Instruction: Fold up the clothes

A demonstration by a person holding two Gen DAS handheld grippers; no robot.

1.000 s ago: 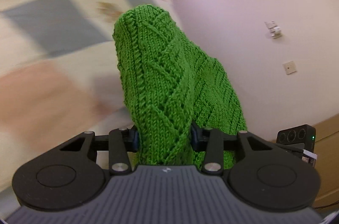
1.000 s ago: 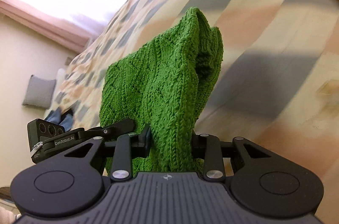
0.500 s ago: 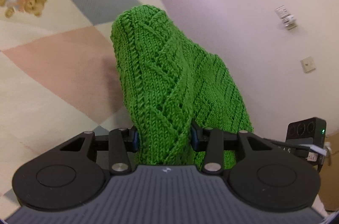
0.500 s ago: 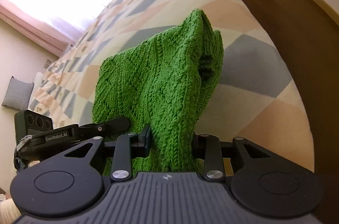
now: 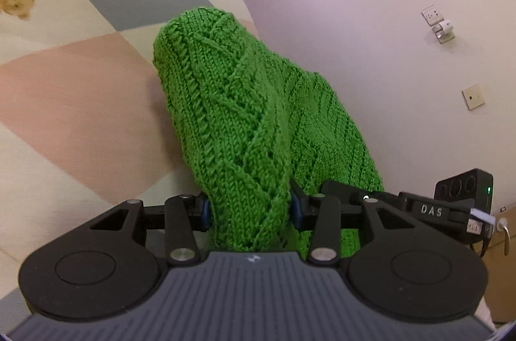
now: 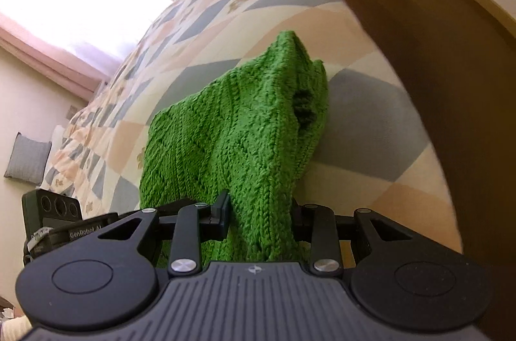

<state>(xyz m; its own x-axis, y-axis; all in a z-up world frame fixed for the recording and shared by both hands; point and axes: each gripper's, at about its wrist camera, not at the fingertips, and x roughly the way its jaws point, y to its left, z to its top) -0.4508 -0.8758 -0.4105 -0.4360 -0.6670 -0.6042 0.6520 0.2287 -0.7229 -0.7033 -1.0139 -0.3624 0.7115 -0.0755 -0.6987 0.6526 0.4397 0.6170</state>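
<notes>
Clamped between the jaws of the left gripper (image 5: 248, 209) and the right gripper (image 6: 259, 217) is a green garment (image 5: 238, 128) of chunky, rough knit with raised diagonal ribs and small openwork holes. Both tongs look like matt black plastic with shiny metal pivot pins, behind them a ribbed matt grey housing. Beyond the tips lies a soft matt cloth quilt (image 6: 361, 121), and to the right tong's right a smooth dark wood floor (image 6: 435, 51).

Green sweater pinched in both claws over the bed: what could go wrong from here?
1. Each claw, left and right, pinches a thick bunch of the sweater; loose knit could slip out.
2. The sweater hangs crumpled, so it may land creased on the quilt.
3. The bed edge is near; cloth could slide to the floor.
</notes>
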